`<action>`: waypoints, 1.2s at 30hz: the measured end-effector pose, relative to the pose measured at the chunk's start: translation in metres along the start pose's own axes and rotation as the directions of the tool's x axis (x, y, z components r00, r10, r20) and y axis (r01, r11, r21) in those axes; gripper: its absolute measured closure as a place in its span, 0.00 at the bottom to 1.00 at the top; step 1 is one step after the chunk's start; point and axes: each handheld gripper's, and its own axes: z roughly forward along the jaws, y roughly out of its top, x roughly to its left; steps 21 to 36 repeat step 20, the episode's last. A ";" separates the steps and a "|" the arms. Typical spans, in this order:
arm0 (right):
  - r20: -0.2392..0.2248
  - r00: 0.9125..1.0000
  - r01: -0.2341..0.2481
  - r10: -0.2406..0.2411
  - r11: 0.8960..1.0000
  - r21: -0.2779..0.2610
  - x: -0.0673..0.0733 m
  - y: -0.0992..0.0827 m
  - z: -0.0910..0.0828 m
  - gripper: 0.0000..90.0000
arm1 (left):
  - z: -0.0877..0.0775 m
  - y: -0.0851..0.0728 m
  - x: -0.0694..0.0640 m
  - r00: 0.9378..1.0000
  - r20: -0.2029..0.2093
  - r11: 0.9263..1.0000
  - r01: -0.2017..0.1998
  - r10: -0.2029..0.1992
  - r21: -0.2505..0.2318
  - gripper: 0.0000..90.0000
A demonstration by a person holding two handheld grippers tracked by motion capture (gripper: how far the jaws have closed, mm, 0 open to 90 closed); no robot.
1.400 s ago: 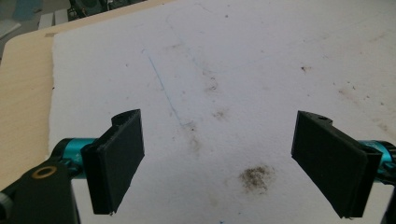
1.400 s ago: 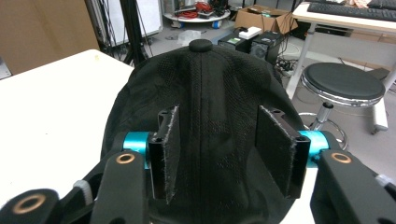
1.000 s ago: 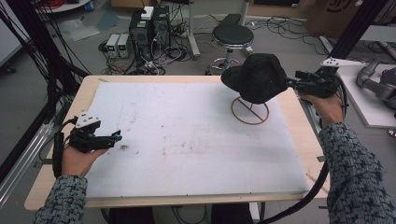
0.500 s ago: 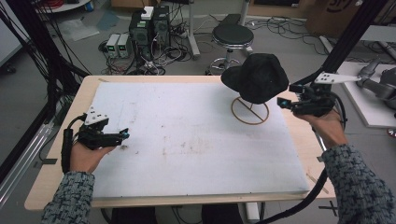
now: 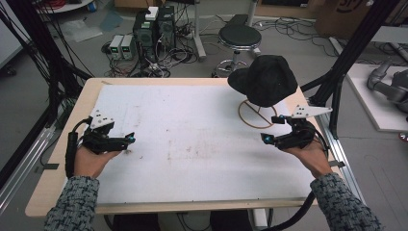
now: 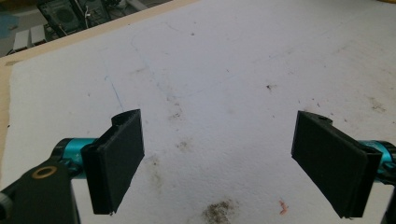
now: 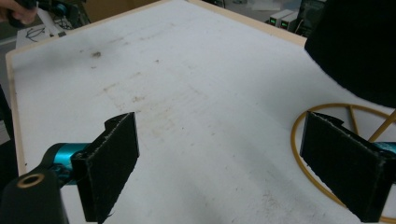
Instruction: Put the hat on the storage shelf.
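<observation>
A black cap [image 5: 265, 79] sits on a wooden stand with a ring base [image 5: 255, 115] at the table's far right. My right gripper [image 5: 269, 129] hovers just in front of that ring, jaws wide open and holding nothing. In the right gripper view the cap [image 7: 359, 46] hangs at the upper right, and the yellow ring [image 7: 294, 140] lies partly behind the right-hand jaw of the open gripper [image 7: 243, 163]. My left gripper [image 5: 129, 143] stays near the left edge, pointing right. It is open over bare, stained sheet [image 6: 219, 158].
A white sheet [image 5: 202, 130] covers most of the wooden table [image 5: 57, 183]. Black frame posts [image 5: 353, 53] stand close to the right side. A stool [image 5: 239, 36] and electronics [image 5: 154, 29] are on the floor beyond the far edge.
My right gripper has drawn back from beside the cap, toward the near side and a little left. The left gripper has shifted slightly right. The cap stays on its stand.
</observation>
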 end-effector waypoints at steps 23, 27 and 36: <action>-0.016 1.000 0.003 -0.003 1.000 0.000 0.005 -0.003 0.007 0.13 | -0.002 -0.002 0.001 1.000 -0.005 1.000 0.002 -0.002 -0.003 0.19; -0.016 1.000 0.003 -0.003 1.000 0.000 0.005 -0.003 0.007 0.13 | -0.002 -0.002 0.001 1.000 -0.005 1.000 0.002 -0.002 -0.003 0.19; -0.016 1.000 0.003 -0.003 1.000 0.000 0.005 -0.003 0.007 0.13 | -0.002 -0.002 0.001 1.000 -0.005 1.000 0.002 -0.002 -0.003 0.19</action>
